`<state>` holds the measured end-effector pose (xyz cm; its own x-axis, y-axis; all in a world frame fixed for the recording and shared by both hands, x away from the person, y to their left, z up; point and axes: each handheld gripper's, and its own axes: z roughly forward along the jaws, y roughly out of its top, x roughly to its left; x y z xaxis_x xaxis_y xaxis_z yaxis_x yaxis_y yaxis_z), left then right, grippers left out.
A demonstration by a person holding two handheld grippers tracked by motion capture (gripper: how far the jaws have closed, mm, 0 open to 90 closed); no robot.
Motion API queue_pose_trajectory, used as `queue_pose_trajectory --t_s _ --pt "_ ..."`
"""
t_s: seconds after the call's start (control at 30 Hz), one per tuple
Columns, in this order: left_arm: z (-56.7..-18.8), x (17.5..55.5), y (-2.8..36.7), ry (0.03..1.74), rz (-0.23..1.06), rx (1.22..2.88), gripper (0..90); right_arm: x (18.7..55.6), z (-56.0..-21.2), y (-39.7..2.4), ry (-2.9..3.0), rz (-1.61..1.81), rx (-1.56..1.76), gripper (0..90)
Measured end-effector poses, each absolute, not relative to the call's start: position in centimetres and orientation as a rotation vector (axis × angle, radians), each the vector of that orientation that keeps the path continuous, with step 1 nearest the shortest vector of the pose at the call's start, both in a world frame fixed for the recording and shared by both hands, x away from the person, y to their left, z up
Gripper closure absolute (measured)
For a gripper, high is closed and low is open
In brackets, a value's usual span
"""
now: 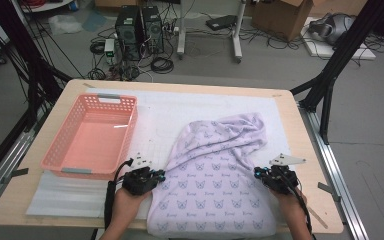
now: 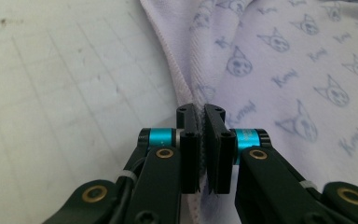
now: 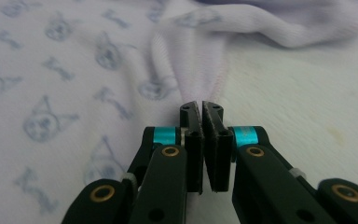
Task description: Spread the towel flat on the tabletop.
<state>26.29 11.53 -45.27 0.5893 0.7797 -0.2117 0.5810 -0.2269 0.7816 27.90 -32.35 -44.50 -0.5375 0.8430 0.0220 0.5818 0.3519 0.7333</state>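
Two hand-held grippers pinch a lilac printed towel (image 1: 215, 175) at opposite side hems, apparently to lift or fold it; the left gripper (image 2: 201, 116) and right gripper (image 3: 201, 113) have fingers clamped shut on fabric; the towel lies mid-surface (image 1: 290, 130), pink basket (image 1: 92, 135) alongside, bare mat beyond.

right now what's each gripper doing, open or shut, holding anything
Left gripper: shut on the left edge of the lilac towel.
Right gripper: shut on the towel's right edge.
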Motion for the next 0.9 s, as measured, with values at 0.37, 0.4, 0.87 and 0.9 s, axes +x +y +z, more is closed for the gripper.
queue_pose_trajectory --t_s 0.37,0.4,0.87,0.9 --pt "-45.0 24.2 12.8 1.073 0.229 1.842 53.7 24.0 -43.6 -35.7 2.183 1.024 1.286 76.2" --pt "-44.9 24.5 12.9 1.072 0.218 1.829 52.0 24.1 -43.5 -35.8 2.154 1.069 1.301 69.8" --pt "-44.9 28.2 10.7 1.137 0.312 1.912 85.8 26.5 -44.4 -34.4 2.248 1.050 1.264 84.8" --pt "-44.8 28.6 10.6 1.148 0.327 1.906 85.9 26.9 -44.4 -34.4 2.214 1.056 1.276 84.9"
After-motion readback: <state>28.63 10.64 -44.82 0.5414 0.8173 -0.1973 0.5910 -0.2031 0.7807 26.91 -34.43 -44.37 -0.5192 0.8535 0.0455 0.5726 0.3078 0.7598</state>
